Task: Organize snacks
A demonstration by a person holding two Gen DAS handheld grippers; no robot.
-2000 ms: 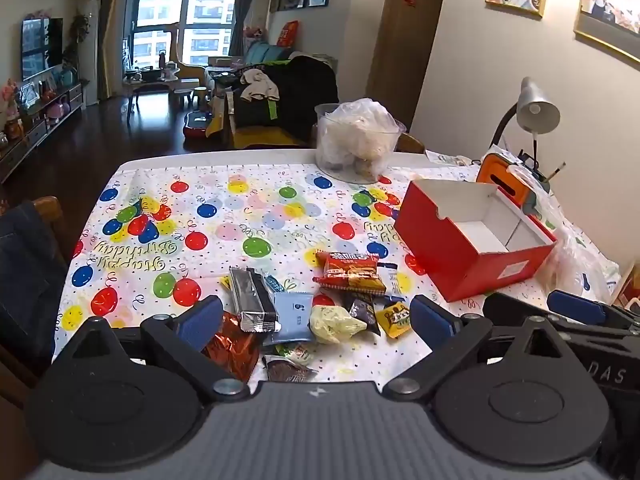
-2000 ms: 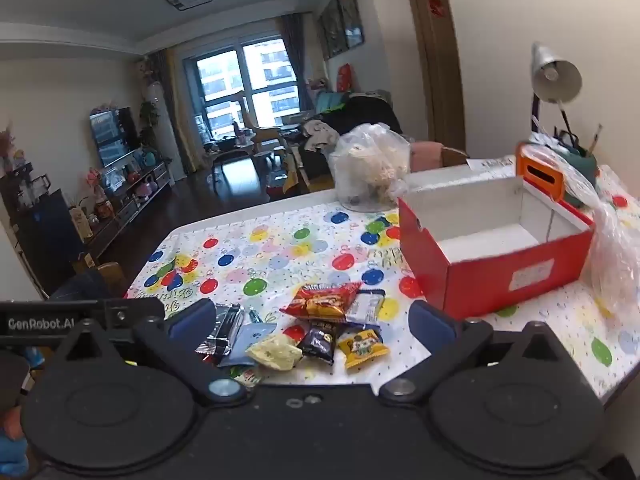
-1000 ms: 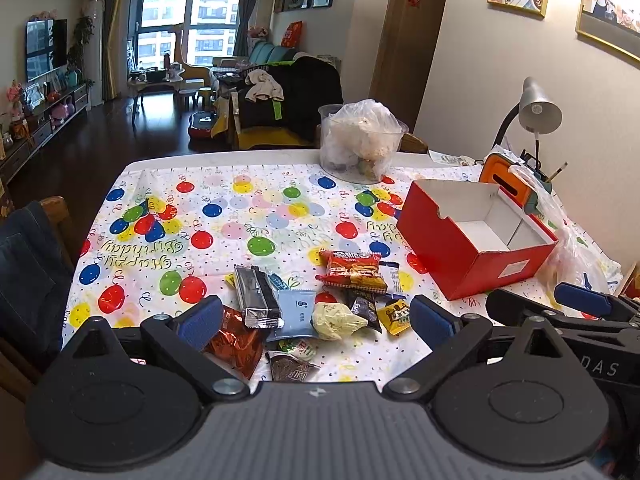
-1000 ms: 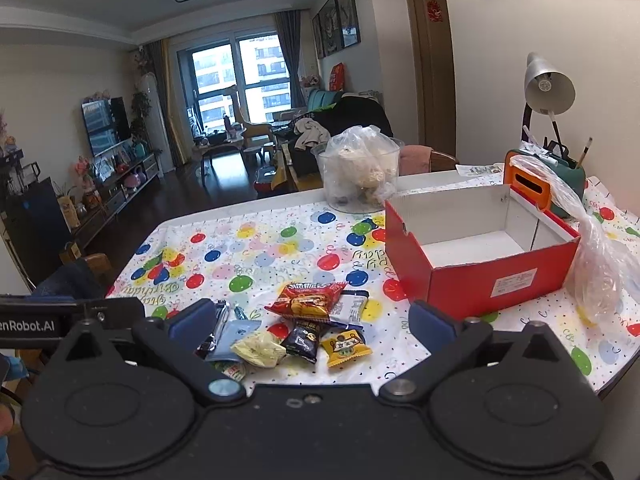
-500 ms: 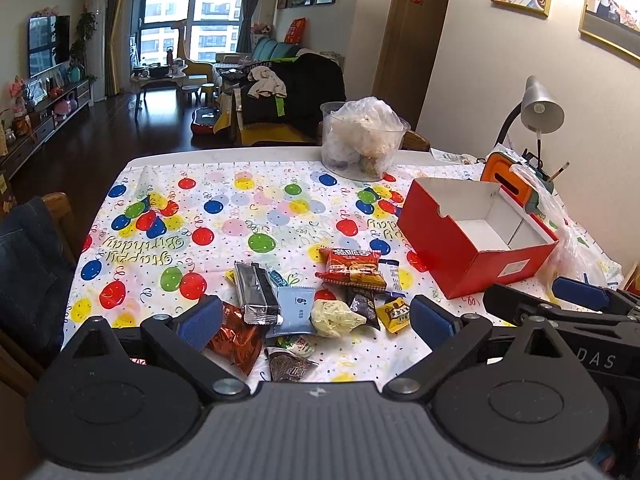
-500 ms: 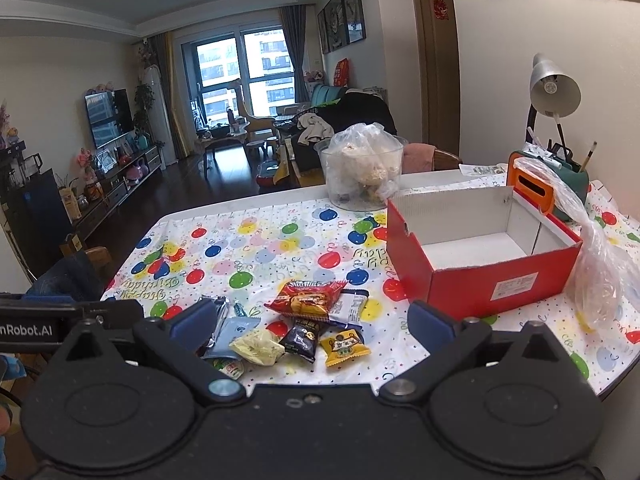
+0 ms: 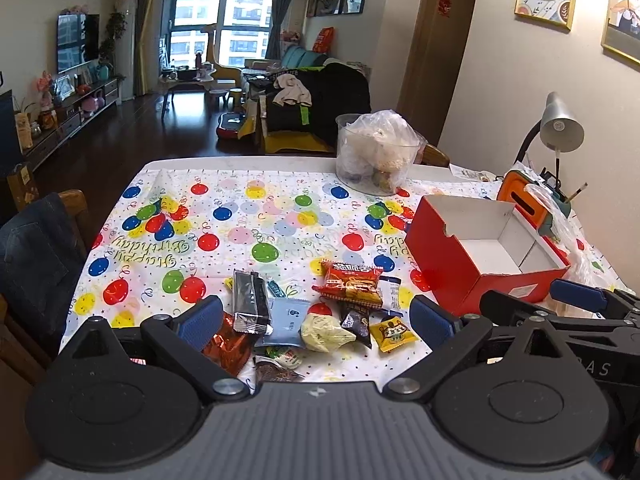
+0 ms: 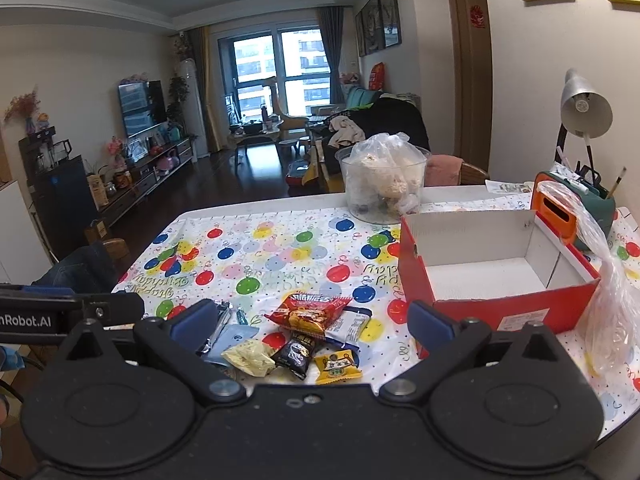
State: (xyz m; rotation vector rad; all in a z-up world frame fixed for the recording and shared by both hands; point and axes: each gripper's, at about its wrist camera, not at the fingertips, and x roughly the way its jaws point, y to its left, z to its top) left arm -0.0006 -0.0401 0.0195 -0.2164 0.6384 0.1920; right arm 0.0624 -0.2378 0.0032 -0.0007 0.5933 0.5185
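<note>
Two hand-held claws hover low over the near edge of a desk [image 7: 280,168] covered in a balloon-print birthday cloth. Both are released, their blue-padded fingers spread wide and gripping nothing.

The left claw [image 7: 316,316] faces a loose pile of small snack packets, which lies just ahead of it and between its fingers. A silver-grey packet [image 7: 250,300] rests close to its left finger, partly over a pale blue packet [image 7: 286,318]. Toward the middle sit a cream-yellow packet [image 7: 322,332], a small black packet [image 7: 354,322] and a yellow packet [image 7: 393,330], the last nearest the right finger. A red chip bag [image 7: 352,282] lies just beyond them. An orange foil packet [image 7: 224,344] is half hidden under the left finger.

The right claw [image 8: 310,322] sees the same pile ahead and slightly to its left. An open red box [image 8: 496,276], white inside and holding nothing visible, stands ahead to its right, near its right finger. A clear plastic bag [image 8: 604,304] slumps further right, beside the box.

No packet has reached the box, so sorting seems barely begun. A sound first pick would probably be a packet at the edge of the pile, such as the yellow one, taken singly. The fingers should close across its flat body rather than a crinkled end, since these wrappers look slippery and overlapping neighbours may drag along.
</note>
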